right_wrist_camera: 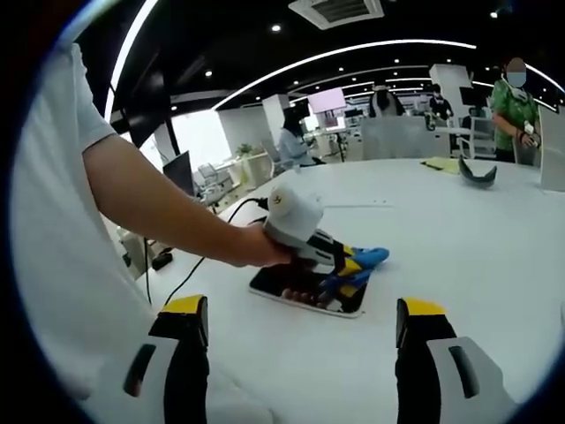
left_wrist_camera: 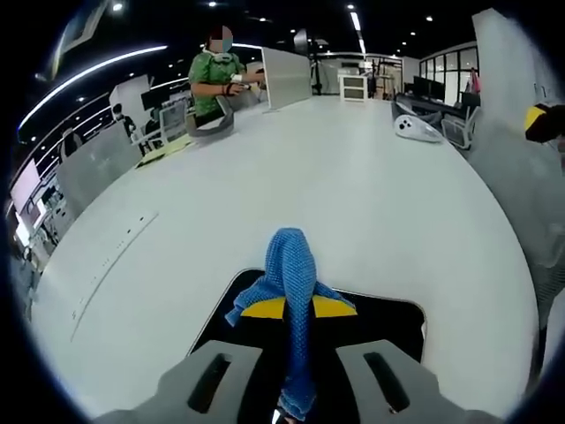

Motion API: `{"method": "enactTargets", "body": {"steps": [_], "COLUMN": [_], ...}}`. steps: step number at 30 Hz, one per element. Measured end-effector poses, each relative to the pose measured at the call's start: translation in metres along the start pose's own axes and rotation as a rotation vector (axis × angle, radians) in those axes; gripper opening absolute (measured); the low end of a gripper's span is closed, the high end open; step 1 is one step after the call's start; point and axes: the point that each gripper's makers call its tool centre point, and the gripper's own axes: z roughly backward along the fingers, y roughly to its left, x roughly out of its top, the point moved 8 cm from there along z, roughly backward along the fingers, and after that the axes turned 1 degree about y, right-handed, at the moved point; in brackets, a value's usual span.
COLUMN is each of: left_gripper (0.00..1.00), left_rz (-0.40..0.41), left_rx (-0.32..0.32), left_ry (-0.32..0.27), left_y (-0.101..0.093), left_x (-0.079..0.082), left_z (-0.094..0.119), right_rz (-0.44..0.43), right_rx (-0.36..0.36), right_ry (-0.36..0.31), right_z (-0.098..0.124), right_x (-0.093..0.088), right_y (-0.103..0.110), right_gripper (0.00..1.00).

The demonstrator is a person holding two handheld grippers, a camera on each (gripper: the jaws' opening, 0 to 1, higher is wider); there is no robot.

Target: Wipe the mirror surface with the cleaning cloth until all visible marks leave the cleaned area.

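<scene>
Left gripper (right_wrist_camera: 349, 269): clenched on blue cleaning cloth (left_wrist_camera: 294, 300), pressed low onto mirror (right_wrist_camera: 274, 284) for wiping | Mirror: dark, flat on white table (left_wrist_camera: 353, 203), near its edge, cloth draped over its far side | Right gripper (right_wrist_camera: 305, 353): released, jaws wide, held back, apparently leaving room.

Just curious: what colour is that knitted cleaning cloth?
Blue; the knitted cleaning cloth shows best in the left gripper view, clamped between the jaws.
</scene>
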Motion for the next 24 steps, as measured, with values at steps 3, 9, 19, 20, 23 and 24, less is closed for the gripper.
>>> {"method": "enactTargets", "body": {"steps": [3, 9, 19, 20, 23, 24], "left_gripper": [0.06, 0.07, 0.07, 0.07, 0.07, 0.07], "left_rz": [-0.002, 0.006, 0.013, 0.016, 0.015, 0.016], "left_rx": [0.002, -0.001, 0.01, 0.01, 0.01, 0.01], "left_ry": [0.002, 0.01, 0.01, 0.011, 0.018, 0.018], "left_y": [0.0, 0.002, 0.002, 0.003, 0.003, 0.003], "left_x": [-0.002, -0.006, -0.012, -0.012, -0.012, -0.012], "left_z": [0.002, 0.008, 0.013, 0.013, 0.014, 0.015], "right_rz": [0.004, 0.006, 0.017, 0.018, 0.018, 0.02], "right_rx": [0.002, 0.007, 0.013, 0.013, 0.011, 0.011], "right_ry": [0.003, 0.001, -0.004, -0.004, -0.012, -0.013], "right_z": [0.0, -0.002, -0.003, -0.003, -0.002, -0.002], "right_x": [-0.001, -0.001, 0.001, 0.001, 0.002, 0.001], "right_y": [0.001, 0.002, 0.006, 0.005, 0.006, 0.006], "right_gripper": [0.87, 0.87, 0.86, 0.86, 0.85, 0.85]}}
